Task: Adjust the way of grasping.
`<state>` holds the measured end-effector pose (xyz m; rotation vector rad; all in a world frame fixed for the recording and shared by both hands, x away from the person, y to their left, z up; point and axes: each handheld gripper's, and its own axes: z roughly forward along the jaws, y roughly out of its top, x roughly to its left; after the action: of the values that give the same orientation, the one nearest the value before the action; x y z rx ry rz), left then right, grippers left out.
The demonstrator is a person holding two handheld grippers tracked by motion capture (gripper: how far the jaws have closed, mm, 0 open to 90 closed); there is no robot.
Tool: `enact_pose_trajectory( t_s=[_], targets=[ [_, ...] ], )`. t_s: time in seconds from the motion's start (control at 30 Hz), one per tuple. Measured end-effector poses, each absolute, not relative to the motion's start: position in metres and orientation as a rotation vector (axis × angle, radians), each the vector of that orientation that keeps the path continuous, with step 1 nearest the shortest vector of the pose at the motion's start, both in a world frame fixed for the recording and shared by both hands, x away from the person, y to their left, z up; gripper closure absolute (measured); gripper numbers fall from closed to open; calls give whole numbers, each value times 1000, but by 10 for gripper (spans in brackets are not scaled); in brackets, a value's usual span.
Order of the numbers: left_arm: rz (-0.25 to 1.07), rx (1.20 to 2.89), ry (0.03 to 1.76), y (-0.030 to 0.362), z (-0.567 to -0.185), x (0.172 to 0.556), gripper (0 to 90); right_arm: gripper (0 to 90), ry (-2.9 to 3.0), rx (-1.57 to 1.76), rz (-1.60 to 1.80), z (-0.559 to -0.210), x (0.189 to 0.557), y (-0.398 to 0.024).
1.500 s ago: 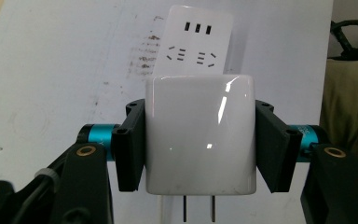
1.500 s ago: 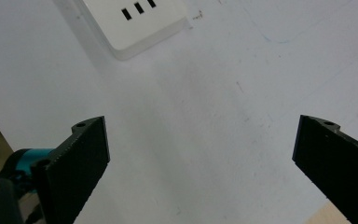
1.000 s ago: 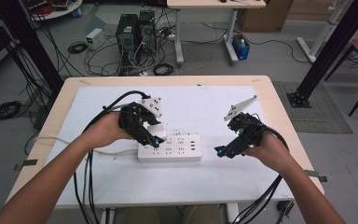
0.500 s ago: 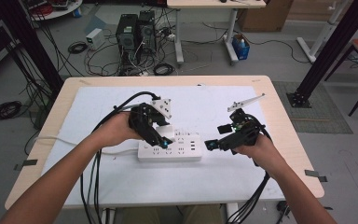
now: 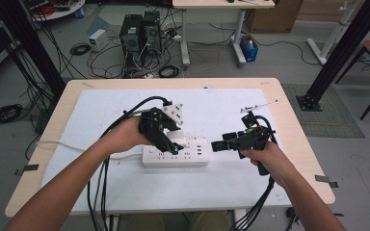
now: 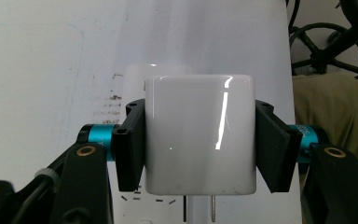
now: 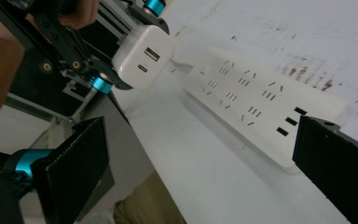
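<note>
A white power strip (image 5: pixel 176 157) lies on the white mat (image 5: pixel 221 110) at the table's middle. My left gripper (image 5: pixel 172 145) is shut on a white charger cube (image 5: pixel 178 138), held just above the strip's left half. In the left gripper view the cube (image 6: pixel 198 126) is clamped between both jaws of my left gripper (image 6: pixel 199 144), its two prongs (image 6: pixel 198 212) pointing down at the strip (image 6: pixel 135 81). My right gripper (image 5: pixel 217 145) stands open at the strip's right end. From the right gripper view (image 7: pixel 205 172), the strip (image 7: pixel 261 102) lies between its jaws and the cube (image 7: pixel 142 58) hangs beyond.
The strip's white cord (image 5: pixel 67 144) runs off to the left across the table (image 5: pixel 294 125). Black cables trail from both grippers over the near edge. Computers (image 5: pixel 139 31) and loose cables sit on the floor past the far edge.
My left gripper has carried the charger cube rightward and down toward the strip. My right gripper has shifted left, closer to the strip's right end.
</note>
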<state>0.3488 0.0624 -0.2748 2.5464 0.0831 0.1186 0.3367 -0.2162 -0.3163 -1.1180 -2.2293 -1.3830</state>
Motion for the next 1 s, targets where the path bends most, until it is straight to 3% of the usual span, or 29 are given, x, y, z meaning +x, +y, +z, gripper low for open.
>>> enact_pose_trajectory(
  t_s=[0.83, 0.93, 0.97, 1.0],
  targets=[
    [153, 2543, -4, 26, -275, 344, 424, 42, -1865, -1148, -1384, -333, 348, -185],
    [154, 2544, -15, 24, -275, 343, 424, 60, -1832, -1152, -1380, -336, 351, -182],
    [157, 2544, -20, 23, -276, 343, 424, 117, -1812, -1151, -1386, -338, 352, -181],
    [162, 2546, -25, 23, -276, 343, 424, 117, -1812, -1151, -1386, -338, 352, -181]
  ],
)
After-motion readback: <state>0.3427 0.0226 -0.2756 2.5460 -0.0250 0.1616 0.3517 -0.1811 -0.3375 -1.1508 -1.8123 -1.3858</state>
